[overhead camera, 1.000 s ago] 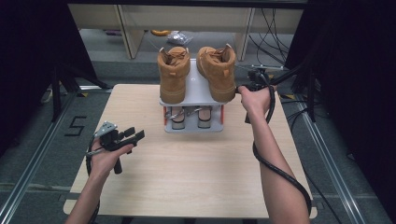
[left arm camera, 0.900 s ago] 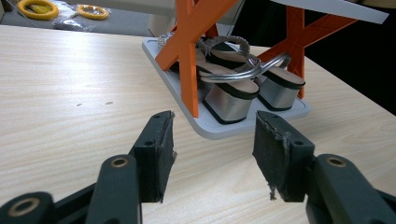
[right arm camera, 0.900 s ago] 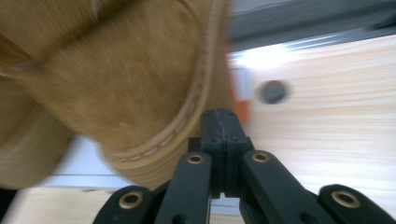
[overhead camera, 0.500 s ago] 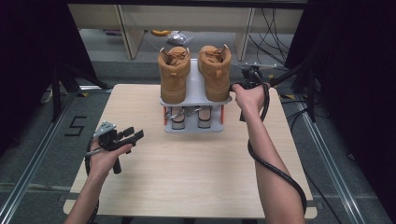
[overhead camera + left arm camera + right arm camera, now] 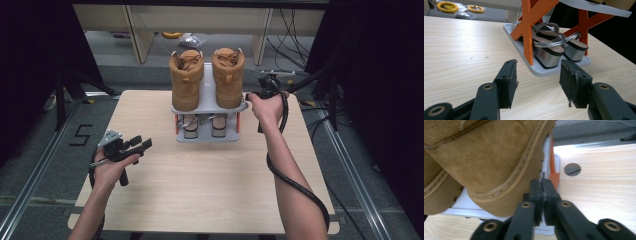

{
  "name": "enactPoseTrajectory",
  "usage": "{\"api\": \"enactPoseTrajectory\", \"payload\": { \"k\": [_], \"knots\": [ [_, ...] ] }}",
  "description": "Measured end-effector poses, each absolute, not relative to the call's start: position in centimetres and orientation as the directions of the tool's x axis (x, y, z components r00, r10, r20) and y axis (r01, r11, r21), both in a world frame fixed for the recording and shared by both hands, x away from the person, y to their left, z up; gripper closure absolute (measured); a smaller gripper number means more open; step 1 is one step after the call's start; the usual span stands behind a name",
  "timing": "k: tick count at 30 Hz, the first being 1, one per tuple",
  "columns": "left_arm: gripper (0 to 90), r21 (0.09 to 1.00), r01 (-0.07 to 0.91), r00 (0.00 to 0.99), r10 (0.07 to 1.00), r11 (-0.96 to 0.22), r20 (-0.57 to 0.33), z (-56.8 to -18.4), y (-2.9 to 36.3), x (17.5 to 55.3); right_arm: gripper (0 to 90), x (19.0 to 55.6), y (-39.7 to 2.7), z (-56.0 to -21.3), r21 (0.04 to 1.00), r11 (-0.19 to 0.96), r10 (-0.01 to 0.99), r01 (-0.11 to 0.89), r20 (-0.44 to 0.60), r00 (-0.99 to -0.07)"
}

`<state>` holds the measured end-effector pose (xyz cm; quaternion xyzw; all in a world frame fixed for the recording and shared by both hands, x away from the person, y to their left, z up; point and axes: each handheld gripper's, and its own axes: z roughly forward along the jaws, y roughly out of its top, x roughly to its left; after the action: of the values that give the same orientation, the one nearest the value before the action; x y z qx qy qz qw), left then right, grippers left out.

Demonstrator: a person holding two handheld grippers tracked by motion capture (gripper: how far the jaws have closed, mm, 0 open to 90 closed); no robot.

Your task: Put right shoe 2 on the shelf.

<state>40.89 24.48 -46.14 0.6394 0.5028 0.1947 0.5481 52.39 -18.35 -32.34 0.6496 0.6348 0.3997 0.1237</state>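
Note:
Two tan suede boots, the left boot (image 5: pixel 186 80) and the right boot (image 5: pixel 227 77), stand side by side on the top shelf of a grey rack (image 5: pixel 207 107) with orange legs (image 5: pixel 529 27). Silver wedge sandals (image 5: pixel 551 51) lie on its lower tray. My right gripper (image 5: pixel 248 96) is at the rack's right edge beside the right boot's sole (image 5: pixel 506 192). In the right gripper view its pads (image 5: pixel 541 181) meet and nothing shows between them, though the jaws have just eased apart a hair. My left gripper (image 5: pixel 142 144) hovers open over the table's front left, its jaws (image 5: pixel 539 72) facing the rack.
The wooden table (image 5: pixel 210 190) has bare room in front of the rack. A round hole (image 5: pixel 572 169) sits in the tabletop near the rack's right side. Yellow rings (image 5: pixel 447 6) and bags lie beyond the far edge. A cable (image 5: pixel 295 185) trails along the right forearm.
The right boot stood skewed a second ago and now lines up parallel with the left boot. The right hand has shifted only slightly at the rack's edge. The left hand has stayed put.

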Motion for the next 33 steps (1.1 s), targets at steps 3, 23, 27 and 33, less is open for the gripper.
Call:
{"api": "enactPoseTrajectory", "payload": {
  "k": [3, 23, 27, 33],
  "knots": [
    [46.7, 0.899, 0.426, 0.418, 0.858, 0.104, -0.297, -46.1, 24.5, 40.9, 85.2, 52.0, -19.6, -32.8, 0.711, -0.092, 0.937, 0.697, 0.298, -0.18],
    [46.7, 0.892, 0.442, 0.403, 0.868, 0.094, -0.291, -46.9, 24.7, 41.0, 68.6, 48.0, -24.1, -36.4, 0.72, -0.076, 0.951, 0.69, 0.26, -0.167],
    [46.8, 0.891, 0.443, 0.401, 0.868, 0.097, -0.293, -47.0, 24.7, 41.0, 67.6, 47.2, -25.1, -37.6, 0.733, -0.02, 0.954, 0.679, 0.218, -0.207],
    [46.8, 0.89, 0.445, 0.397, 0.87, 0.096, -0.292, -47.0, 24.8, 41.0, 66.2, 45.8, -25.9, -38.8, 0.736, -0.028, 0.955, 0.677, 0.219, -0.199]
  ]
}}
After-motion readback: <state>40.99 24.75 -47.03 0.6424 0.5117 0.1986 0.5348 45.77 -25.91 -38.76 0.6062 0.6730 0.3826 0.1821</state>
